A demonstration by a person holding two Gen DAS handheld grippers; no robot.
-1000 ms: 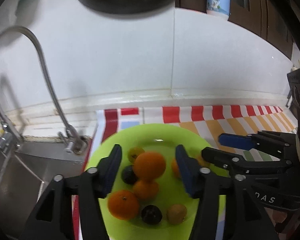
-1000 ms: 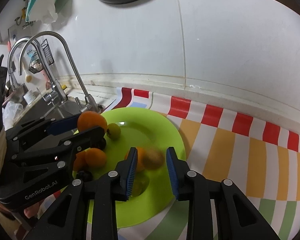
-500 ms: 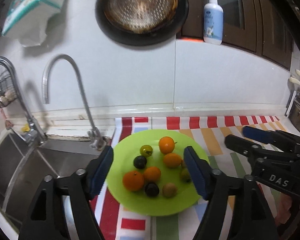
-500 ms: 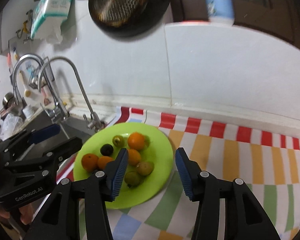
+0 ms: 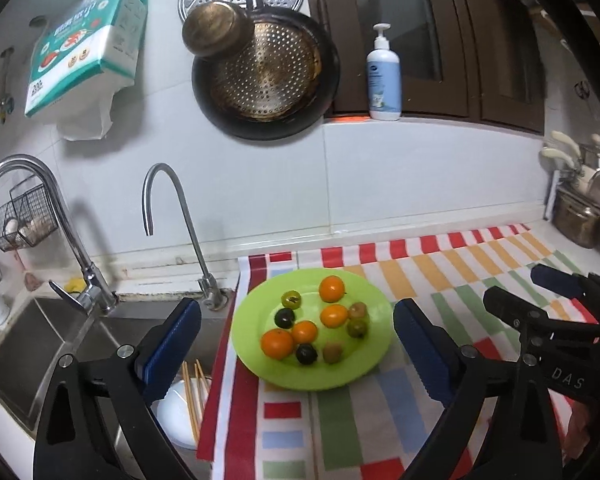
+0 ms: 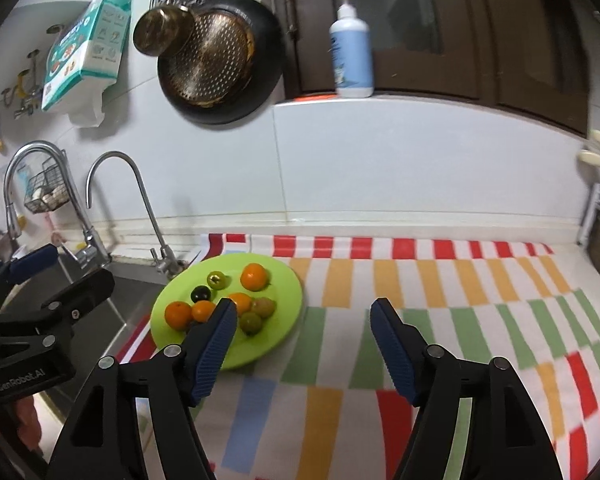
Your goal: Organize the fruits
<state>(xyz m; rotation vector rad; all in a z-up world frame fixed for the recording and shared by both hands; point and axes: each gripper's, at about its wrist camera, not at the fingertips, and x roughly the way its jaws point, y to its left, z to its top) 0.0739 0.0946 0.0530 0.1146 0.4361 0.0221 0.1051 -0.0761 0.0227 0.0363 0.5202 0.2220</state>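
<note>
A: Where's the fruit rn?

B: All on the green plate (image 5: 374, 354), which sits on the striped cloth (image 5: 452, 264) over the bench, just beside the sink (image 5: 16, 344). Four oranges: one at the back (image 5: 332, 288), one mid (image 5: 334, 316), two at front-left touching each other, the bigger one (image 5: 276, 343) nearest the sink side.

A: Other stuff on it?

B: Two dark plums, one (image 5: 284, 317) left of centre, one (image 5: 306, 353) at the front. A green fruit (image 5: 291, 299) at back-left, another greenish one (image 5: 357, 328) on the right w/ a brownish one (image 5: 357, 310) just behind it, touching. A tan one (image 5: 333, 352) beside the front plum.

A: Grippers?

B: Left gripper (image 5: 296, 346) spread wide, nothing in it, held above w/ the plate showing between its blue pads. Right gripper (image 6: 303, 332) also wide and empty, over the cloth to the right of the plate; its left pad overlaps the plate's front edge in its own view. Each shows in the other's cam, at the frame edge.

A: Background?

B: Two taps (image 5: 168, 200) by the sink, a bowl w/ chopsticks (image 5: 190, 392) down in it. Dark pan (image 5: 266, 76) hangs on the wall, soap bottle (image 5: 383, 76) on the ledge.
</note>
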